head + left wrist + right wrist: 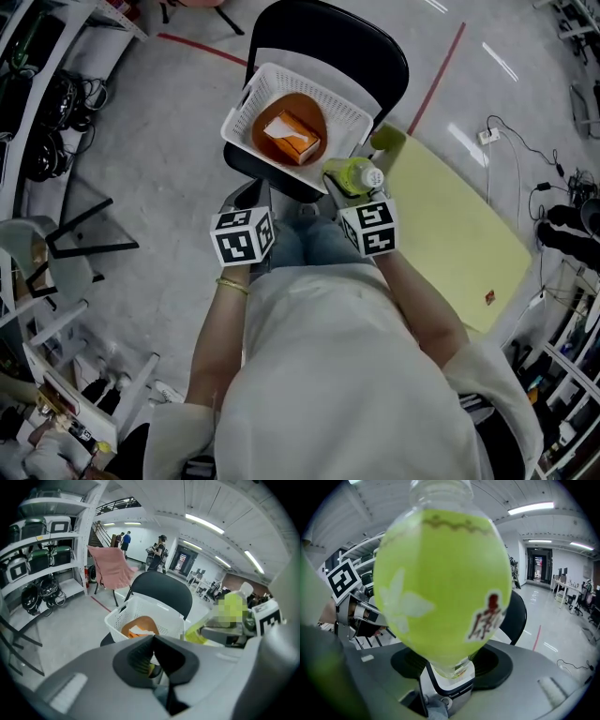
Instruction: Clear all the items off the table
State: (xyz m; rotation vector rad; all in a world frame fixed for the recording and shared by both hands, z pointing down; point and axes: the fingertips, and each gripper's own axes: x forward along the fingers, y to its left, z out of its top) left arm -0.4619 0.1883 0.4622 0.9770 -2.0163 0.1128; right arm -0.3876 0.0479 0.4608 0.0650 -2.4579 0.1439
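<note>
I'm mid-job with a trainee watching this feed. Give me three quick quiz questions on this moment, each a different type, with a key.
1. True or false: the left tool is wide open.
2. What does the right tool grip? A) a green bottle B) a mug C) a sponge
3. Fill in: the white basket sits on a black ____.

Key: 1. False, it is shut. 2. A. 3. chair.
</note>
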